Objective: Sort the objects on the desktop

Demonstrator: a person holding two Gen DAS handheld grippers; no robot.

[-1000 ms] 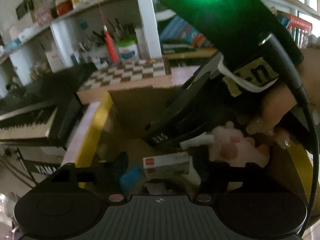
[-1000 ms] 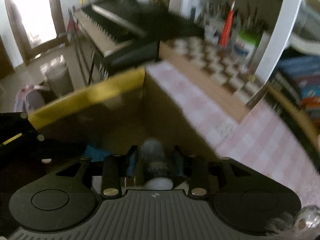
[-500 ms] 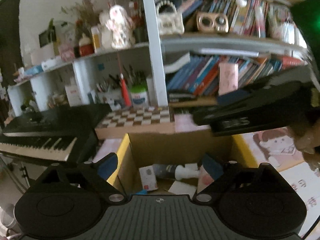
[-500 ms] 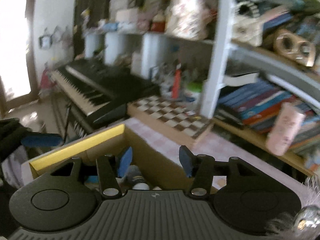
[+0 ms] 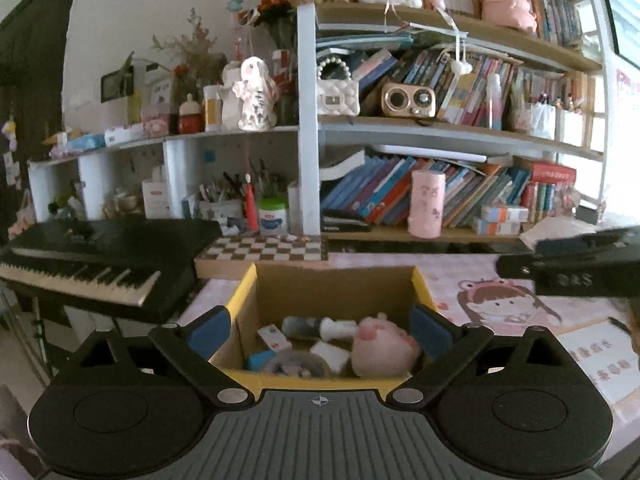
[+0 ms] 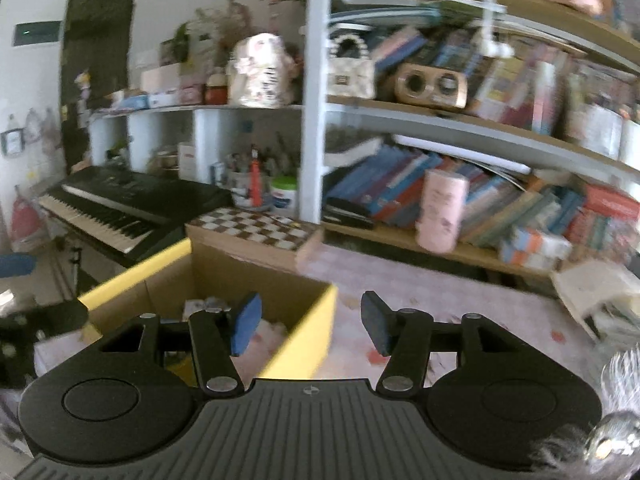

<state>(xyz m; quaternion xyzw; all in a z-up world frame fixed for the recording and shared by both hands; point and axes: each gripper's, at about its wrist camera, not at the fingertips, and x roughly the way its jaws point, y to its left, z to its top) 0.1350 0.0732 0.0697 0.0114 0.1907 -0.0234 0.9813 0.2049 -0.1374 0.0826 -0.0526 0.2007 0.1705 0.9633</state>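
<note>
Both grippers are gaping wide and empty: left gripper point(image 5: 320, 330) is hovering over the cardboard box point(image 5: 334, 280), right gripper point(image 6: 310, 326) straddling its yellow corner.

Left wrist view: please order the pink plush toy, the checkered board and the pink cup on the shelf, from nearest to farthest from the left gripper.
1. pink plush toy, inside the box, right part.
2. checkered board, behind the box.
3. pink cup, on the lower shelf, before the books.

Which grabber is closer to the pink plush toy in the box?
Left. The left gripper hangs open right over the cardboard box, just above the pink plush toy. The right gripper, also open, sits off over the box's right edge.
</note>
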